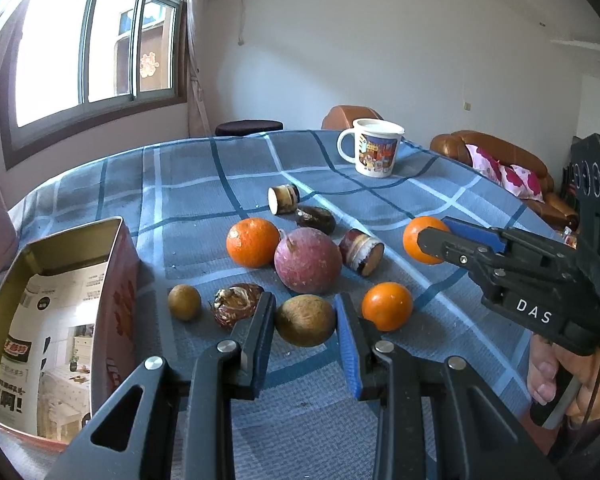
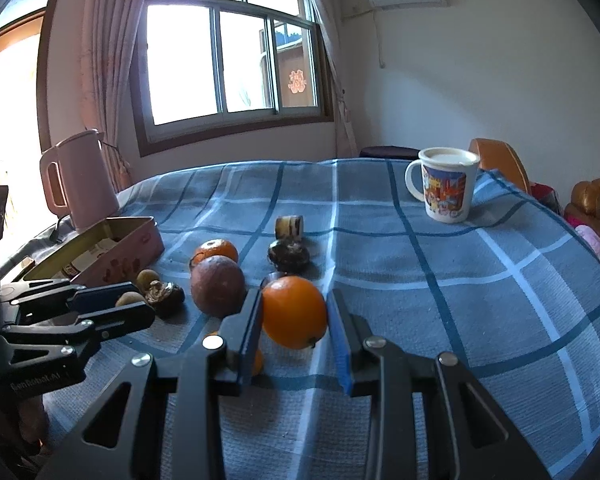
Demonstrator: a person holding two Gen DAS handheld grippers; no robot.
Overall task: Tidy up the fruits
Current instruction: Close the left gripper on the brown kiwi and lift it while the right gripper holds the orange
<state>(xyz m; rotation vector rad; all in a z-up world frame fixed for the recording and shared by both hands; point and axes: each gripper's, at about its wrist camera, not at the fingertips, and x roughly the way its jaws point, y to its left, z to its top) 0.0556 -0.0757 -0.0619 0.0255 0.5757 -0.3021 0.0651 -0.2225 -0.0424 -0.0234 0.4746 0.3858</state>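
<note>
Left wrist view: the left gripper is clamping a brown kiwi-like fruit between its pads, at its narrowest setting, so I judge this a firm hold. The fruit is sitting just clear of the checked tablecloth, probably being carried toward the open tin box that is standing at the left, the likely collection point.

The right gripper is pinching an orange, its jaws nearly closed on the peel, both pads touching. The orange is hanging slightly above the cloth.

Loose fruit is lying in a cluster between the two tools: a large reddish fruit, two more oranges, a small brown fruit, dark chestnut-like pieces and cut cane segments. The mug is standing well apart at the far edge, out of the working zone.

Judgement: each hand is taking one fruit, so the sorting can go on in parallel.
</note>
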